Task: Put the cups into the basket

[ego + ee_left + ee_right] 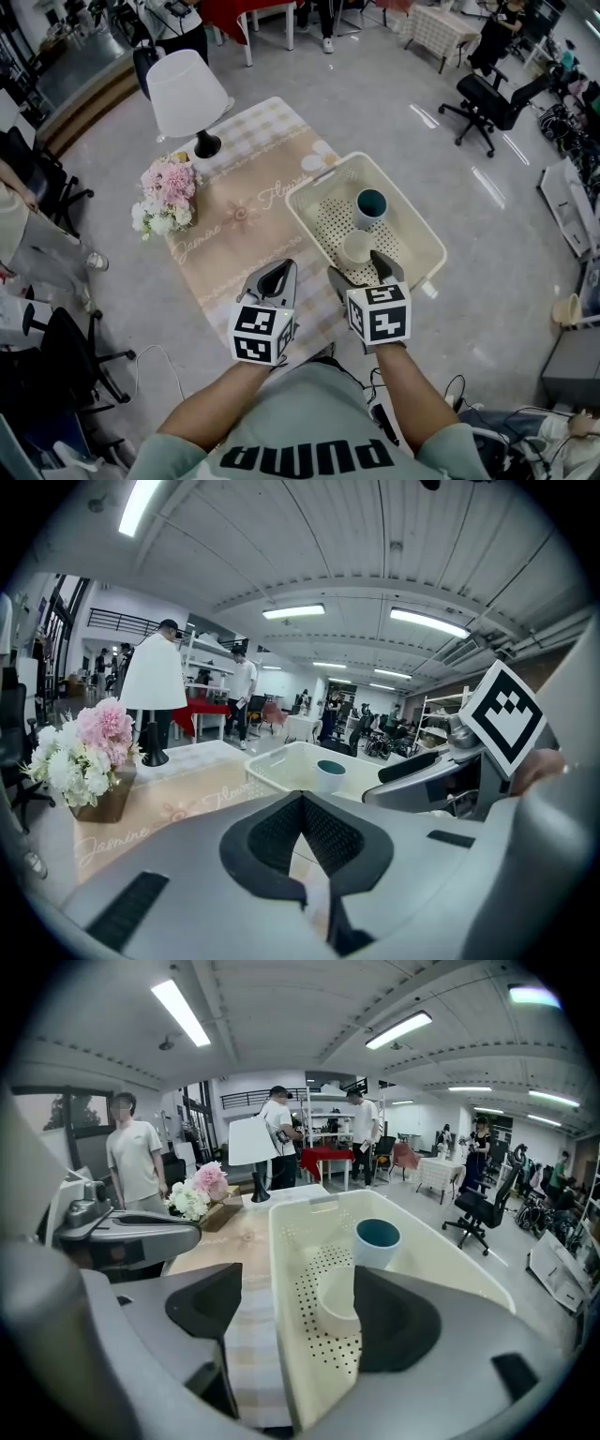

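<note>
The bench (281,141) carries a beige cloth (239,253) with checked ends and a line of script, and stands on a glossy grey floor (394,122) in a big open workroom with strip lights overhead, office chairs (487,98) and other tables further off, and people standing about. At the bench's far end stand a lamp (187,94) with a white shade on a black foot and, near it, a bunch of pink and white flowers (167,192). The cream basket (324,178) lies at the bench's right side, its floor pierced with rows of small holes. Both cups are inside it, upright and close together: the teal cup (371,208) - white outside, dark teal within - further from the person, and the cream cup (356,247), nearly the colour of the basket, nearer. The right claw (295,1312) hangs with its jaws wide apart across the basket's near end - one pad over the cloth outside the wall, the other inside, just beside the cream cup; whether that pad touches the cup I cannot tell, and nothing is clamped. The left claw (302,808) hovers over the cloth just left of the basket, its pads together at the tips with nothing between them.
</note>
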Demonstrator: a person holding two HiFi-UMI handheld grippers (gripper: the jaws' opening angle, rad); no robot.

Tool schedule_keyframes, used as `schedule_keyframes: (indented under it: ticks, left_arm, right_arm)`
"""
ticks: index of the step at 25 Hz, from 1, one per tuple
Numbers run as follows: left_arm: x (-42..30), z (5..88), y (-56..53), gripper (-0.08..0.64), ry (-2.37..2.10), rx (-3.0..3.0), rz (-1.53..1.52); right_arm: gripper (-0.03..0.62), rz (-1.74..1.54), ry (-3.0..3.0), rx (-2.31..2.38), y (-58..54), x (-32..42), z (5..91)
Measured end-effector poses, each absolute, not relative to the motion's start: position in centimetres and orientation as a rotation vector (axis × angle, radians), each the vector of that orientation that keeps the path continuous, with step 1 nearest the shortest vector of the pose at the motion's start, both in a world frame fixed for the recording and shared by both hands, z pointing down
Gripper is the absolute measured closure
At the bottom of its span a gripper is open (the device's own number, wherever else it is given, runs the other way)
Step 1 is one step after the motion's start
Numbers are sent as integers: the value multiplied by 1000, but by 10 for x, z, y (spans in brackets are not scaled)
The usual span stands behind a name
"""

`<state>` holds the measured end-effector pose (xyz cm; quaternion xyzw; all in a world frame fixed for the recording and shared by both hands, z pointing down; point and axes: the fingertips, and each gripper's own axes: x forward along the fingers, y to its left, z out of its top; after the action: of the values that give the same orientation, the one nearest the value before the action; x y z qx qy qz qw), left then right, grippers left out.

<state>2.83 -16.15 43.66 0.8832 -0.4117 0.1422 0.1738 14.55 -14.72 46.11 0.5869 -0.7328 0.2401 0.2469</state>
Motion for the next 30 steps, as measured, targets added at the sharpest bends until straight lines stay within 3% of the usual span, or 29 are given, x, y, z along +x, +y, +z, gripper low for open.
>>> schedule_keyframes:
  ticks: [3,4,5,6,10,14,30]
  left_arm:
    - [22,433,-158,558,-1171,2509,393]
    - [19,432,-156,558,-1172,2510,390]
    - [17,431,-154,558,-1173,2510,387]
    - [14,431,-153,559,-1174,2510,384]
    - [4,432,-147,558,-1175,2506,375]
    - [-8,434,-140,558,-1174,2490,363]
    - [-60,428,-115,558,-1170,2530,324]
  right_arm:
    - [224,628,-2017,1615,-142,133,454]
    - [282,611,-2015,1631,-140,131,452]
    - [399,596,-2013,1646,-139,129,450]
    - [458,586,-2016,1657,-137,127,449]
    - [545,575,-2048,1663,-130,114,446]
    - [574,571,-2107,1640,-121,94,447]
    - [577,509,-2196,1682,-102,33,439]
